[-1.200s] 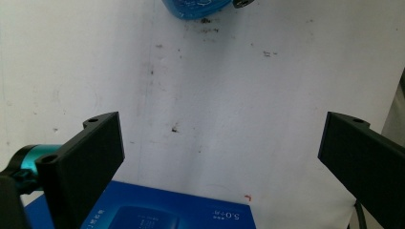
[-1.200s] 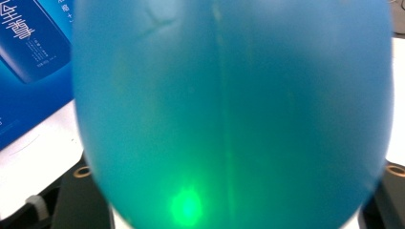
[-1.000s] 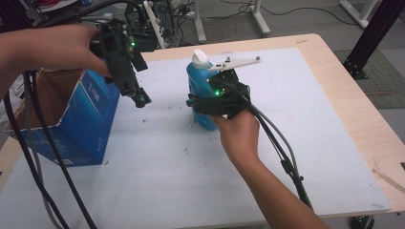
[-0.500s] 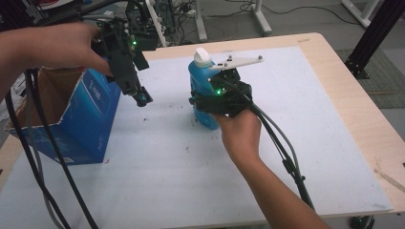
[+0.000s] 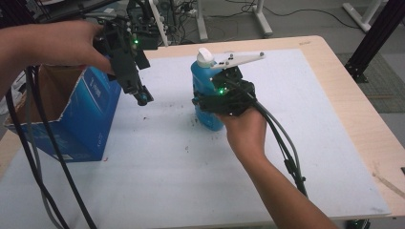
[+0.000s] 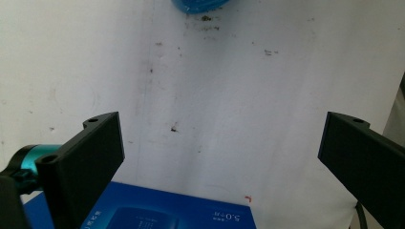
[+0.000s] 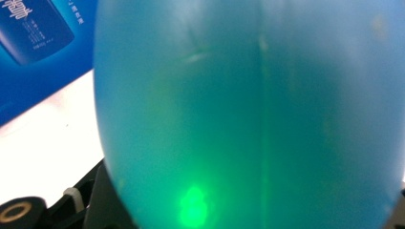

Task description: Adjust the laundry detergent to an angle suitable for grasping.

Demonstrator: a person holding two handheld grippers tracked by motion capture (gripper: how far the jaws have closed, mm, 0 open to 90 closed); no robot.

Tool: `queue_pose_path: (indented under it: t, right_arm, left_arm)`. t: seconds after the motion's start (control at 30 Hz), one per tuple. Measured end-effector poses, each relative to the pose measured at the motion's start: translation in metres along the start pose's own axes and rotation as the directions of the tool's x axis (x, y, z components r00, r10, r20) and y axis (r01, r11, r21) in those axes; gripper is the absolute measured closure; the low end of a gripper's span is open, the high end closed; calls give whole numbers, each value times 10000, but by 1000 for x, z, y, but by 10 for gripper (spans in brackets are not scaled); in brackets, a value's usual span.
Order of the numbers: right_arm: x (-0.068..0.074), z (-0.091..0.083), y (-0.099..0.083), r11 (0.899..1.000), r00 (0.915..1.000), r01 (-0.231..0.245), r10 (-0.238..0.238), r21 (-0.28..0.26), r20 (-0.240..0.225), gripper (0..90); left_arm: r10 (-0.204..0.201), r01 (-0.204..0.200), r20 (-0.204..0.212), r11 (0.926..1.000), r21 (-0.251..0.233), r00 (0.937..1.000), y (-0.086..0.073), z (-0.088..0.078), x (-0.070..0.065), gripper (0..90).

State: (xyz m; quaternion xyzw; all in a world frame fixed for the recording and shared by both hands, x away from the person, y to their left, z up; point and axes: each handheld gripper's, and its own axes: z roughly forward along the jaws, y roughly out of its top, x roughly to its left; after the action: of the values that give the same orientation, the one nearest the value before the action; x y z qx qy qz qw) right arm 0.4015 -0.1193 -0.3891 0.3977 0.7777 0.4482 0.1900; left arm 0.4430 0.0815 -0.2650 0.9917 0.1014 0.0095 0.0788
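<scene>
A: Where is the translucent blue plastic bottle with the white cap [image 5: 206, 90], and what holds it?

B: It stands upright on the white foam mat [image 5: 305, 143], near the open blue cardboard box [image 5: 90, 119]. Your right gripper [image 5: 212, 102] has just closed its jaws on the bottle's body and clamps it.

A: And the other?

B: Your left gripper [image 5: 142, 98] hangs above the mat beside the box, jaws spread wide, nothing between them.
</scene>
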Motion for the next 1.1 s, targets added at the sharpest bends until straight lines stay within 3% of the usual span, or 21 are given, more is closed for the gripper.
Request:
queue_pose_path:
  t: [0.4,0.63,0.73,0.8,0.87,0.9,0.93,0.97,1.03,1.07,1.1]
  right_arm:
    - [-16,-22,10,9964,9955,679,-644,503,-688,436]
    - [-23,-36,17,9937,9837,986,-893,528,-1560,436]
    - [-28,-41,19,9895,9701,1391,-1283,385,-2061,435]
    - [-28,-42,20,9892,9678,1424,-1315,360,-2148,435]
    - [-33,-44,21,9872,9552,1576,-1463,235,-2571,434]
    - [-33,-44,21,9872,9552,1576,-1463,235,-2571,434]
    - [-35,-44,22,9831,9443,1824,-1704,165,-2816,434]
    - [-35,-44,22,9831,9443,1824,-1704,165,-2816,434]
    - [-36,-45,23,9786,9314,2051,-1904,152,-3102,434]
    - [-38,-45,23,9758,9229,2183,-2033,94,-3270,434]
    - [-40,-45,25,9729,9081,2312,-2163,-14,-3586,434]
  left_arm:
    - [2,-2,-4,10000,-3,10000,1,0,-1,17]
    - [59,-59,9,10000,10,10000,4,1,-2,17]
    - [56,-56,-12,10000,4,10000,4,1,-3,17]
    - [54,-54,-21,10000,28,10000,4,1,-3,17]
    - [45,-45,-26,10000,44,10000,4,2,-4,17]
    - [45,-45,-26,10000,44,10000,4,2,-4,17]
    - [52,-52,-36,10000,48,10000,5,1,-4,17]
    - [52,-52,-36,10000,48,10000,5,1,-4,17]
    - [41,-41,-21,10000,61,10000,4,1,-4,17]
    - [23,-23,-27,10000,52,10000,4,2,-4,17]
    - [31,-31,-45,10000,37,10000,4,2,-5,17]
